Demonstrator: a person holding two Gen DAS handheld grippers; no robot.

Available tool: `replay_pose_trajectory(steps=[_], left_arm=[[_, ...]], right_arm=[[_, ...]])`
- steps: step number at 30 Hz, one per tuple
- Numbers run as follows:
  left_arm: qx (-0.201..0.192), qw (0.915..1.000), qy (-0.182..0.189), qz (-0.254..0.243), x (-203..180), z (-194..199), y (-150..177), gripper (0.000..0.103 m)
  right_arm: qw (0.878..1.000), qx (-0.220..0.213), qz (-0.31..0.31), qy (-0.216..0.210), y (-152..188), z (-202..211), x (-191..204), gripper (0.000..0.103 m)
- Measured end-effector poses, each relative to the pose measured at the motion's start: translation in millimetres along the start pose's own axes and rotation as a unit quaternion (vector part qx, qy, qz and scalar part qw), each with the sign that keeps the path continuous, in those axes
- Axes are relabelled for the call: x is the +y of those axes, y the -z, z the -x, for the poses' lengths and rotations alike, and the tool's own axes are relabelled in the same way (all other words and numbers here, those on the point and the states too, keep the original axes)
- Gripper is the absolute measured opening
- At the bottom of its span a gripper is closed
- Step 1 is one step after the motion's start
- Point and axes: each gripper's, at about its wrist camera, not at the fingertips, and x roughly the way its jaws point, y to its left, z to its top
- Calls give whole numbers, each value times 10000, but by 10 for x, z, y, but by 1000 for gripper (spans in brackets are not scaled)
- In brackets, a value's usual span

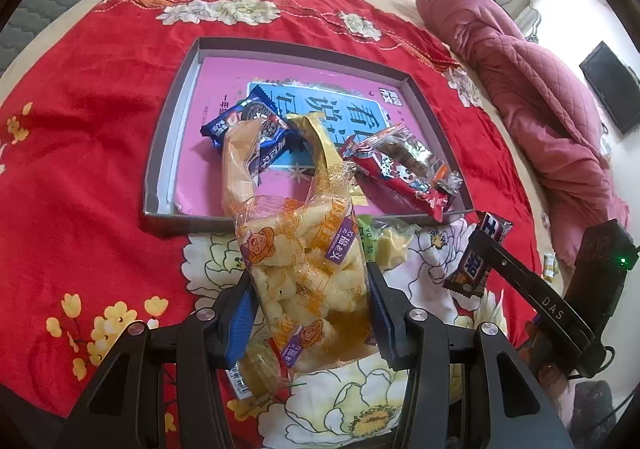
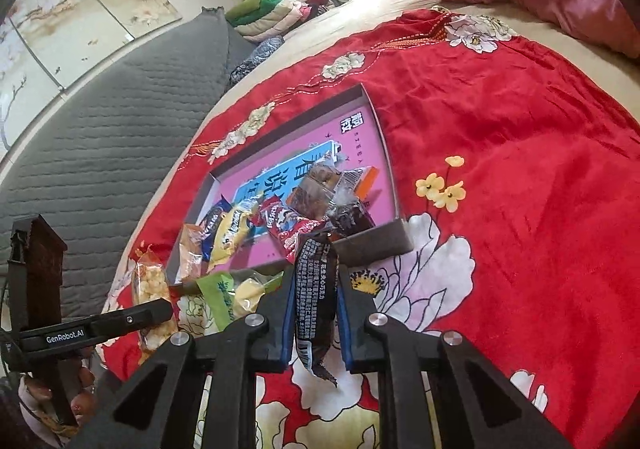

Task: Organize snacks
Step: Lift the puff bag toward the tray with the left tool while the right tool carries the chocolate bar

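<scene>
Our left claw (image 1: 308,313) is clamped on the puffed-snack bag (image 1: 304,269), our right claw (image 2: 316,313) on a dark chocolate bar (image 2: 314,289). Just ahead, the box (image 1: 160,153) holds several packets; a green packet (image 2: 224,297) waits on the bed.

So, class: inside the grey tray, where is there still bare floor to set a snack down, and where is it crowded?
Bare pink floor lies along the far wall of the grey tray and down its left side, beside the blue cookie packet. The near half is crowded: the red wrapper and the puffed-snack bag, draped over the near wall.
</scene>
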Motion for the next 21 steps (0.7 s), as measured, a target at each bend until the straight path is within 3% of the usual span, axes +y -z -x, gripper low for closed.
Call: replay_pose_trajectory(steps=[21], left_arm=[[-223, 9996, -157, -38, -46, 134, -100, 52]], right_arm=[[9985, -324, 27, -448, -99, 118, 74, 18]])
